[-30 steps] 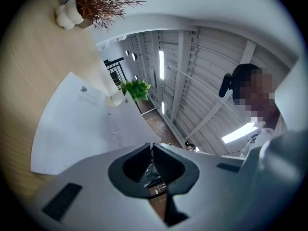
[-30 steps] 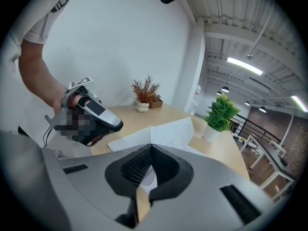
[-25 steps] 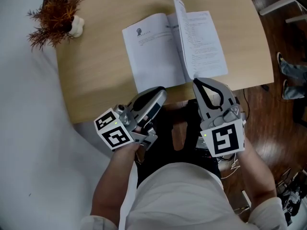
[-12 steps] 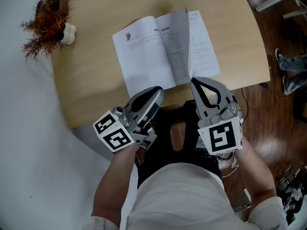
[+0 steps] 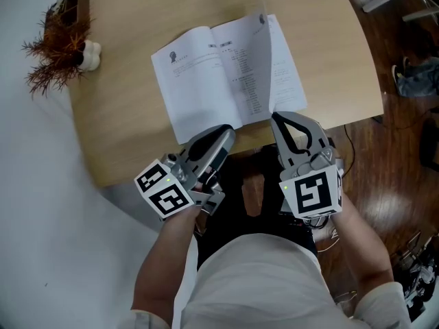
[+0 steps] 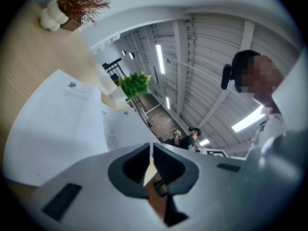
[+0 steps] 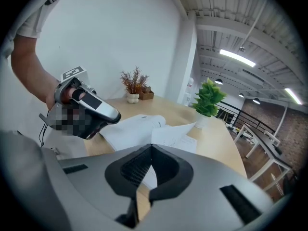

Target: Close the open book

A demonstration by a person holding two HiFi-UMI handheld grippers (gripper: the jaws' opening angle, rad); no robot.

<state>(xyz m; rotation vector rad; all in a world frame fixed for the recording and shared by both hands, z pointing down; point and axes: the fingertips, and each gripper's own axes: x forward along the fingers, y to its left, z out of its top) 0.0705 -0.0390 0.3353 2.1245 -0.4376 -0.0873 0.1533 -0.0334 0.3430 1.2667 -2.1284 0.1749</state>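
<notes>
An open white book (image 5: 226, 74) lies flat on the wooden table (image 5: 123, 136), with printed pages facing up. My left gripper (image 5: 224, 131) is at the table's near edge, just short of the book's lower left corner. Its jaws are shut with nothing between them. My right gripper (image 5: 274, 118) hovers at the book's lower right corner, also shut and empty. In the left gripper view the book (image 6: 57, 124) spreads out ahead of the shut left gripper (image 6: 150, 150). The right gripper view shows the book (image 7: 139, 126) beyond the right gripper (image 7: 150, 152), with the left gripper (image 7: 91, 107) at the left.
A small pot of dried reddish grass (image 5: 58, 46) stands at the table's far left corner. A green potted plant (image 7: 209, 97) stands at the far side of the table. Dark wooden floor (image 5: 384, 170) lies to the right of the table. The person's lap is below the near edge.
The leaf that stood upright at the book's spine has dropped flat onto the right-hand side. Both grippers stay shut near the table's front edge.
</notes>
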